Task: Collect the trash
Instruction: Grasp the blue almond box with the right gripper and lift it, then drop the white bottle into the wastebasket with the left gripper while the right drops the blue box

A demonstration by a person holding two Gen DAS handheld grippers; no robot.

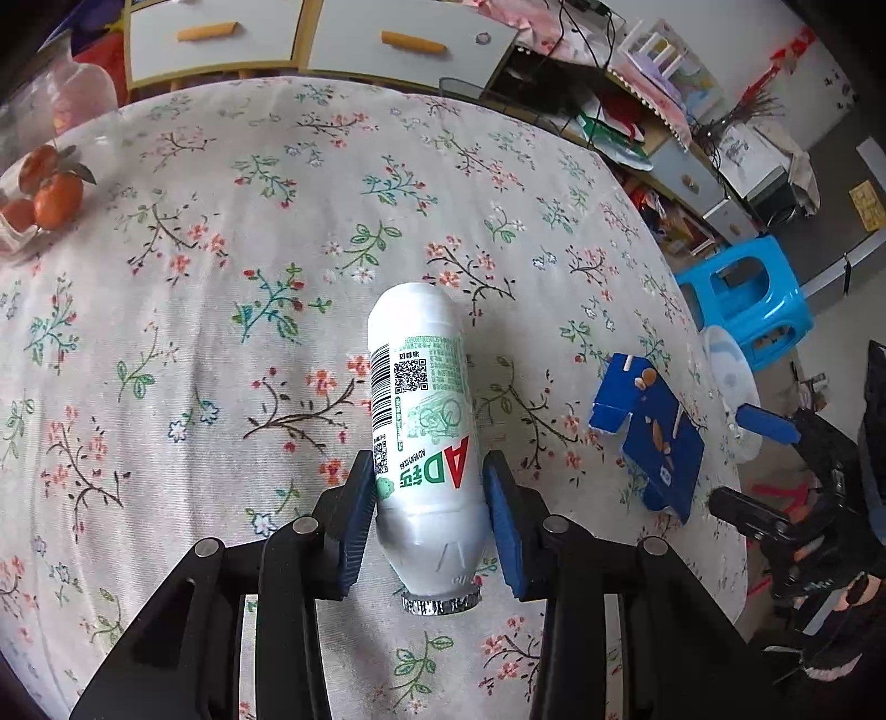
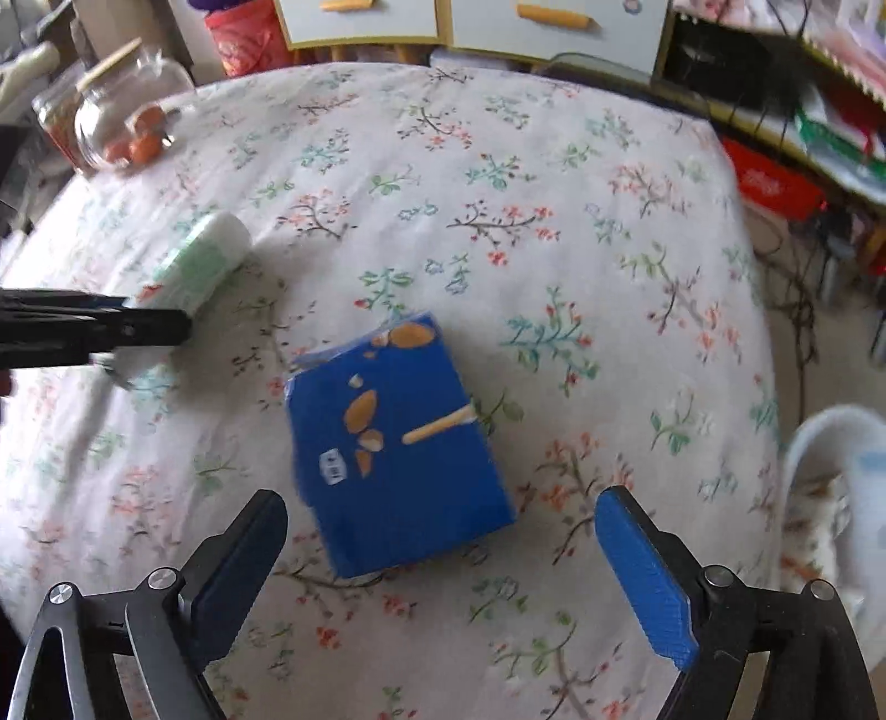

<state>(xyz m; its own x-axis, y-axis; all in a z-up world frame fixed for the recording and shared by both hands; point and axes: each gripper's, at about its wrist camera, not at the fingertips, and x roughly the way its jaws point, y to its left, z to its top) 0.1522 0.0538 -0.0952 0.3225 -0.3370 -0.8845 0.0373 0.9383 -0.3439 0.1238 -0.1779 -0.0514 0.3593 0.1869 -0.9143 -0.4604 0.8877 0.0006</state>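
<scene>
A white plastic bottle point(image 1: 421, 421) with a green and red label and a foil mouth lies on the floral tablecloth point(image 1: 221, 310). My left gripper point(image 1: 429, 487) is shut on the bottle near its neck end, both pads against its sides. In the right wrist view the bottle point(image 2: 202, 260) shows at the left, held by the left gripper's black fingers point(image 2: 149, 327). A blue snack box point(image 2: 396, 443) lies flat on the cloth. My right gripper point(image 2: 443, 531) is open wide just in front of the box, not touching it. The box also shows in the left wrist view point(image 1: 648, 432).
A glass jar with oranges point(image 2: 130, 127) stands at the table's far left. A white bin point(image 2: 841, 498) sits off the table's right edge, beside a blue plastic stool point(image 1: 747, 299). Cabinets with orange handles point(image 1: 421, 41) stand behind the table.
</scene>
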